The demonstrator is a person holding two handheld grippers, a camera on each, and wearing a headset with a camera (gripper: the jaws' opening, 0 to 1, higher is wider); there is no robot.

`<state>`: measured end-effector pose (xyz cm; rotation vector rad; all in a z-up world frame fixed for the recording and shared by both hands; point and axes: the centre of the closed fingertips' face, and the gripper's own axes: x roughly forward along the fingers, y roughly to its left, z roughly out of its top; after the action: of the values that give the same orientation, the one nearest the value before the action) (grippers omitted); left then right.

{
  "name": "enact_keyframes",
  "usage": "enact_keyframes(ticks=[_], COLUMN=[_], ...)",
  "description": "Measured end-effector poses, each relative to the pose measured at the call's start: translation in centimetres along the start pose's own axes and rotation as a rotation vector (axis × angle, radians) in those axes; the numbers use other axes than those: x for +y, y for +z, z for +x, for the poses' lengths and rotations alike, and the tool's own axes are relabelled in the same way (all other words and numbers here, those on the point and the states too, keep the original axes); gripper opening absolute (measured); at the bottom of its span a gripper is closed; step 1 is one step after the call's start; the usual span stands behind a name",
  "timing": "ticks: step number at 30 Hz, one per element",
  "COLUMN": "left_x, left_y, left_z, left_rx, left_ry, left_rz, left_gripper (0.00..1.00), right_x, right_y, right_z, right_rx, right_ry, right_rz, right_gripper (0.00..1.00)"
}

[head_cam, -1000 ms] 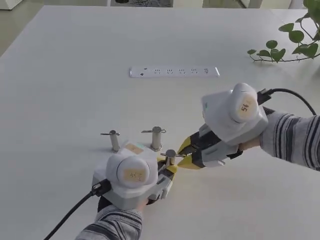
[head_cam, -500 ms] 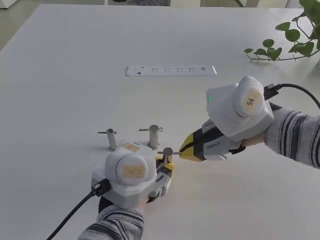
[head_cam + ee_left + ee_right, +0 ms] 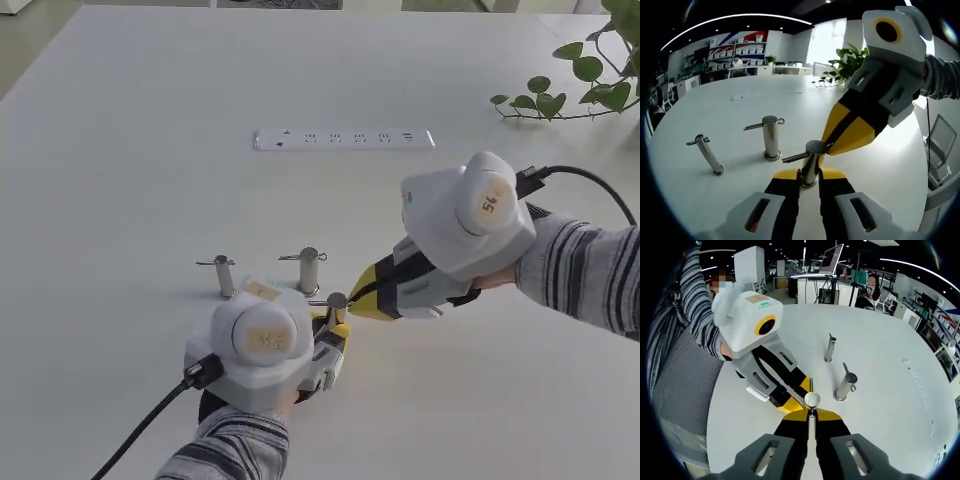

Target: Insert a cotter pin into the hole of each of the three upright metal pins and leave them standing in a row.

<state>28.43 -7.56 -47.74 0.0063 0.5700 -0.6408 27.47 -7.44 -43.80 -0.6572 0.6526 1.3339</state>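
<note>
Metal pin (image 3: 810, 165) upright; cotter (image 3: 794, 158) seemingly horizontal

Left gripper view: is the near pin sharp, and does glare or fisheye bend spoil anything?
Left gripper view: the near pin and its cotter pin are sharp; the fisheye leans the far pin; window light washes out the table at right. Right gripper view: the near pin's head is crisp, the table edge bowed. Head view: even light, soft shadows, no bend.

Bright, even lighting; soft shadows on table (image 3: 150, 120); fisheye edges warped, maybe blurred.
</note>
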Motion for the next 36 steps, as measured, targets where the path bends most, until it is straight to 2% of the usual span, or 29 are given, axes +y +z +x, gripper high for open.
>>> enact_keyframes(ticks=[6, 16, 19, 22, 26, 30, 36], left_x=[0.0, 0.1, 0.5, 0.5, 0.4, 0.1, 0.2], left_y=[0.0, -0.3, -0.7, -0.8, -0.6, 0.1, 0.3], left_z=[0.0, 0.2, 0.1, -0.3, -0.9, -1.5, -2.0], left_rx=[-0.001, 0.020, 0.038, 0.047, 0.043, 0.028, 0.028], left_ry=[0.006, 0.006, 0.021, 0.013, -0.006, -0.030, -0.042], left_rz=[-0.010, -0.015, 0.007, 0.021, 0.054, 0.091, 0.081], left_gripper=[0.11, 0.13, 0.23, 0.25, 0.32, 0.37, 0.44], right_x=[-0.2, -0.4, -0.4, -0.6, -0.8, -0.7, -0.6], right_y=[-0.1, -0.5, -0.7, -0.8, -0.5, 0.0, 0.4], right_z=[0.1, 0.0, 0.0, -0.2, -0.1, 0.2, 1.3], right_rx=[0.010, -0.010, -0.008, -0.019, -0.034, -0.044, -0.046], right_ry=[-0.001, -0.005, -0.011, -0.020, -0.021, -0.018, -0.021], right_rz=[-0.024, 0.004, 0.029, 0.041, 0.094, 0.096, 0.098], right_gripper=[0.00, 0.00, 0.06, 0.08, 0.16, 0.17, 0.17])
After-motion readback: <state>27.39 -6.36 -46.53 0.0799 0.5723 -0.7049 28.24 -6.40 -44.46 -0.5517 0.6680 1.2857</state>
